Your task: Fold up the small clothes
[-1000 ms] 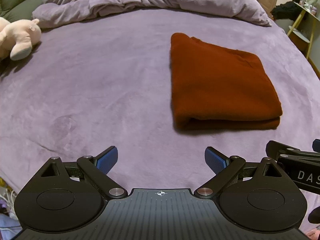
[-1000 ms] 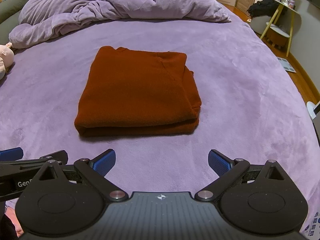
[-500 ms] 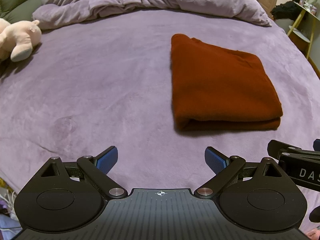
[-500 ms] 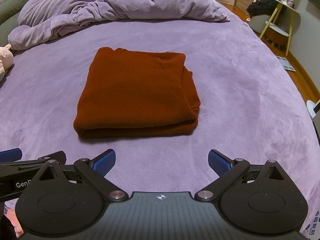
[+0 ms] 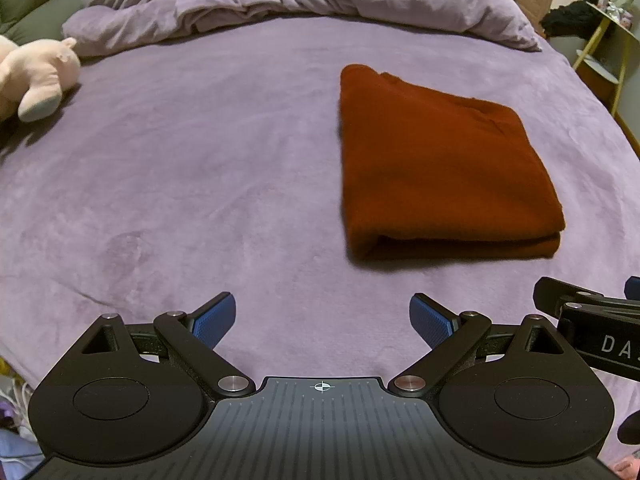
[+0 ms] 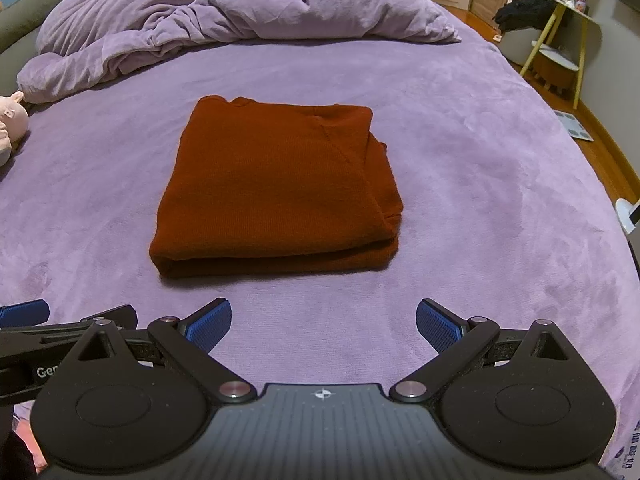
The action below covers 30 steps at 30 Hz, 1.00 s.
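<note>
Nothing much has moved since a second ago: both cameras have only drifted a touch, and the sweater (image 6: 276,188) lies folded where it was. It is a rust-red rectangle resting flat on the purple bed (image 6: 460,152), its thick folded edge facing the grippers, with a loose layer bulging out at its right side.

Near the sweater's front edge, but apart from it, the right gripper (image 6: 323,322) hovers over bare bed with its jaws spread wide and nothing between the blue pads (image 6: 208,322). Left of the sweater and also clear of it, the left gripper (image 5: 322,318) is likewise held with jaws spread wide and empty; its pads (image 5: 214,316) frame only bedcover. Each gripper's tip shows at the edge of the other's view.

Beyond the sweater a crumpled duvet (image 6: 240,16) is heaped across the far end of the bed. Far left of the sweater lies a pink plush (image 5: 38,74).
</note>
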Each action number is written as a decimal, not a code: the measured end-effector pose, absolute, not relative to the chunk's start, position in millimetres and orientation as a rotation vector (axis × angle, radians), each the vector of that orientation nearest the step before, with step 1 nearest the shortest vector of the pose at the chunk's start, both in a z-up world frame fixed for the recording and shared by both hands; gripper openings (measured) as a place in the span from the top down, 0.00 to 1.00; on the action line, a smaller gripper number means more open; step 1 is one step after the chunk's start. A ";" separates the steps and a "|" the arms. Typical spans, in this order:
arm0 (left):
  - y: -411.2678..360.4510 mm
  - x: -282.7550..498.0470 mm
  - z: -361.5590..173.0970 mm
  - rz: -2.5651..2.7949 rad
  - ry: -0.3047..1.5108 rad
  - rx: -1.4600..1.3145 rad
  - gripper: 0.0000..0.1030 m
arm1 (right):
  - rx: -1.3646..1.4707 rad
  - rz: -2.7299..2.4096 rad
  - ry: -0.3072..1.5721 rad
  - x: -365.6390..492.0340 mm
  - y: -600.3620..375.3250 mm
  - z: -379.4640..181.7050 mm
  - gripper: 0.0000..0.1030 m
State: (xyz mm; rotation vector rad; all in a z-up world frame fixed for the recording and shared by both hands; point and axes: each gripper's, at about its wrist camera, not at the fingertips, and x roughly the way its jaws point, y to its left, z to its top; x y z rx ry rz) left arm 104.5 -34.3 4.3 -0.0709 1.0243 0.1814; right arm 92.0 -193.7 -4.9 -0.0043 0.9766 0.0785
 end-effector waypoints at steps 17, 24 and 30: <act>-34.1 100.0 0.5 0.180 1.014 -0.053 0.06 | 0.006 0.071 0.980 91.5 -194.8 -6.3 0.04; -32.4 99.7 0.5 0.193 1.012 -0.056 0.06 | 0.003 0.061 0.980 90.1 -194.0 -7.0 0.04; -32.2 98.9 0.0 0.193 1.012 -0.039 0.06 | -0.004 0.056 0.979 89.4 -191.4 -7.7 0.04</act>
